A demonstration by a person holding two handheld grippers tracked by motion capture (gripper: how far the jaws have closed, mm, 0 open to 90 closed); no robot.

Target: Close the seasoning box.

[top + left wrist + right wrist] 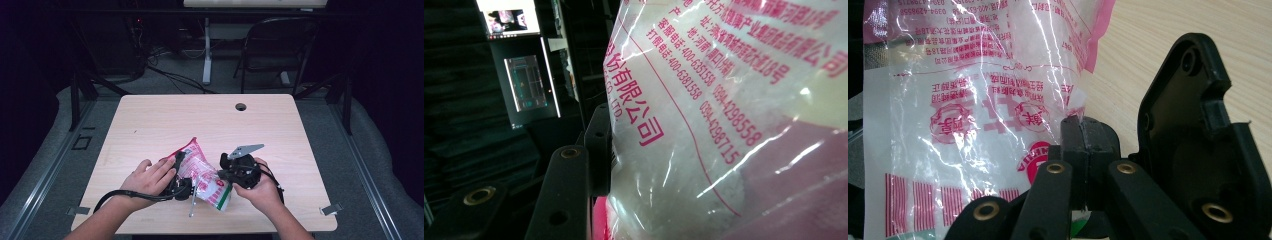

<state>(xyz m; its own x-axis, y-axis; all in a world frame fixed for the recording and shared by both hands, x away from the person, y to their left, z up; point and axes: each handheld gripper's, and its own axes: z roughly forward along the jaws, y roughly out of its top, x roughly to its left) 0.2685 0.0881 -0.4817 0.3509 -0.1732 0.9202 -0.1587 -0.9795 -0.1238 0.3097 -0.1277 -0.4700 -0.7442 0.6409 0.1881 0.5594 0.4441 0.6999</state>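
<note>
A pale wooden table (pixel 210 120) fills the middle of the high view, with a small round cable hole (pixel 241 106) near its far edge. Around it the room is dark: grey floor, a black chair (pixel 277 47) at the upper right of centre, a white table leg (pixel 206 50) beside it and loose cables on the floor at the upper left. In the left gripper view a lit monitor (pixel 509 17) glows at the upper left of the frame. Low in the middle of the high view, a clear plastic bag (pixel 202 175) printed in pink and red is held up between the two hands, its top corner pointing towards the far side of the table. The left gripper (pixel 179 172) sits at the bag's left edge; in the left gripper view the bag (pixel 734 120) presses against the one black jaw that shows at the lower left, and the other jaw seems to lie behind the plastic, so I cannot tell whether it grips. The right gripper (pixel 226 169) meets the bag's right edge, and in the right gripper view its jaws (pixel 1087 145) are closed together, pinching the bag's (pixel 968 115) thin edge at the lower centre of the frame.
</note>
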